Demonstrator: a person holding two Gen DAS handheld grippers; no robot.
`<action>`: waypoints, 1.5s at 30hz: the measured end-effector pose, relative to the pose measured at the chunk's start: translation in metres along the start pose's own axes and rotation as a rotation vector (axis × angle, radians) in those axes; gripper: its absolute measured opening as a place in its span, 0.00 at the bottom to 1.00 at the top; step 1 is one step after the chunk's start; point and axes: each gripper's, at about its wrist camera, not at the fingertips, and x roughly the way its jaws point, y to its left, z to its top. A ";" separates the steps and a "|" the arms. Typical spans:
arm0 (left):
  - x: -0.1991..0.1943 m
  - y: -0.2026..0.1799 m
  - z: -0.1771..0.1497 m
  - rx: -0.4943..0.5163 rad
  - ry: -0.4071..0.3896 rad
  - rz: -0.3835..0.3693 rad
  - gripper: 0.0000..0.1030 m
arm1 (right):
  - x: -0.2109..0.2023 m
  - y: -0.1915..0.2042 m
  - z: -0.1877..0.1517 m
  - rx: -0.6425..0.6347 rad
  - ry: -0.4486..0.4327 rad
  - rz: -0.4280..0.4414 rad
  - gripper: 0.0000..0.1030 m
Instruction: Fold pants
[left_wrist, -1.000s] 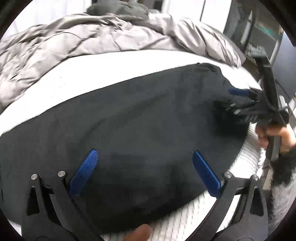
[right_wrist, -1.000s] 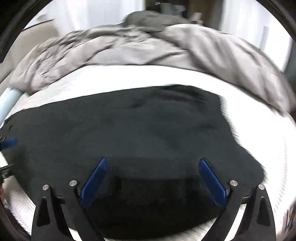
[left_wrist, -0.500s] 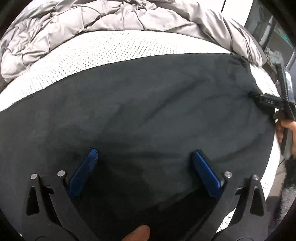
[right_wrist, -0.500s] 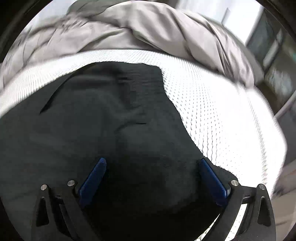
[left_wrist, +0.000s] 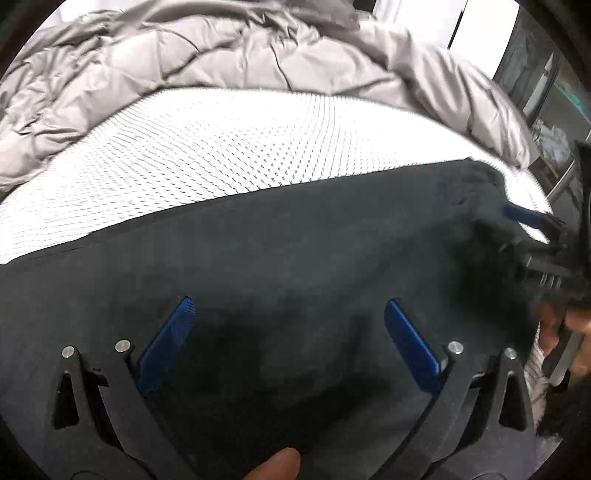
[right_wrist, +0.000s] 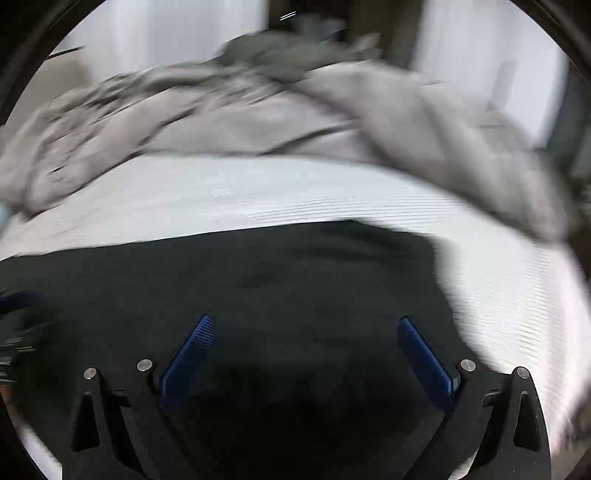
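Pants (left_wrist: 295, 258) — black, matte, nearly smooth apart from a few soft creases — lie flat on the white dotted mattress (left_wrist: 221, 147), filling the near half of both wrist views. Left gripper (left_wrist: 288, 314) hangs over the cloth with jaws spread wide, pinching nothing. Right gripper (right_wrist: 304, 328) is likewise spread above the fabric near its 3 o'clock edge. At 12 o'clock, beyond the mattress, a rumpled grey duvet (left_wrist: 240, 62) is heaped — blurred in the right view.
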 end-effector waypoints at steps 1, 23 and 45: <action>0.012 0.002 -0.001 0.007 0.033 0.009 0.99 | 0.021 0.012 -0.001 -0.034 0.038 0.084 0.98; 0.005 0.010 -0.022 0.101 0.029 0.051 0.99 | -0.001 -0.019 -0.037 -0.218 0.082 -0.218 0.98; 0.010 0.020 0.015 0.012 -0.037 0.119 0.99 | 0.005 -0.004 0.023 0.021 -0.005 0.034 1.00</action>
